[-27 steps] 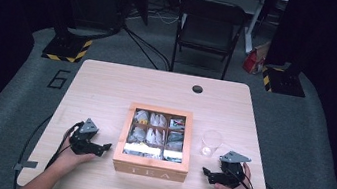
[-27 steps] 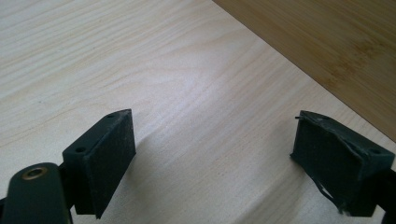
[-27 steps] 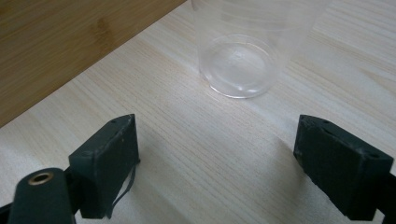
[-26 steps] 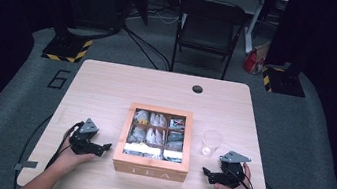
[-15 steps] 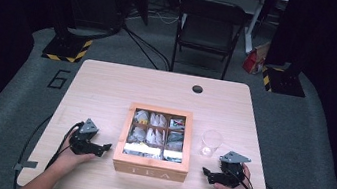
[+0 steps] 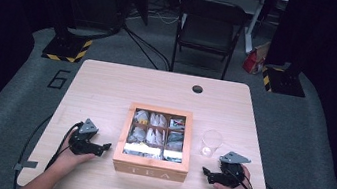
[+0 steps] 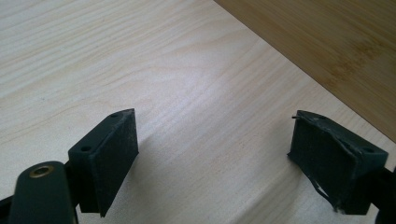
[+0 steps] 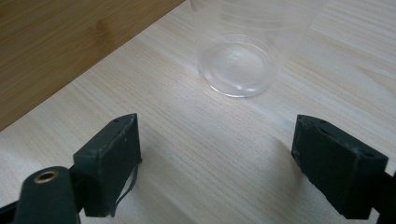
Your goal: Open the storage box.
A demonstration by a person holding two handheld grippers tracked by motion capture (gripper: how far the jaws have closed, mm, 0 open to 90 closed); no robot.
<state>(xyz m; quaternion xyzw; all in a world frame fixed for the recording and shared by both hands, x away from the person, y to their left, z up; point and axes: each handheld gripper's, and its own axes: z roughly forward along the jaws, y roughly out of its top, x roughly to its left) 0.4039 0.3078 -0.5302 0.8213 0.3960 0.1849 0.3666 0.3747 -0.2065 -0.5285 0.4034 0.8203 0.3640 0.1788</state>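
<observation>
At desk centre sits the wooden tea box (image 6: 155,142), lid off or open, sachets showing in its compartments, front label toward the person for easy reach. Clear plastic cup (image 6: 211,143) stands upright just right of the box, empty, probably waiting for a sachet. Left hand-held gripper (image 6: 105,147) rests on the desk (image 6: 107,85) just beside the box's left wall, jaws wide apart, nothing held. Right hand-held gripper (image 6: 206,172) rests near the cup, jaws likewise spread, empty. Both look parked, ready to begin.
</observation>
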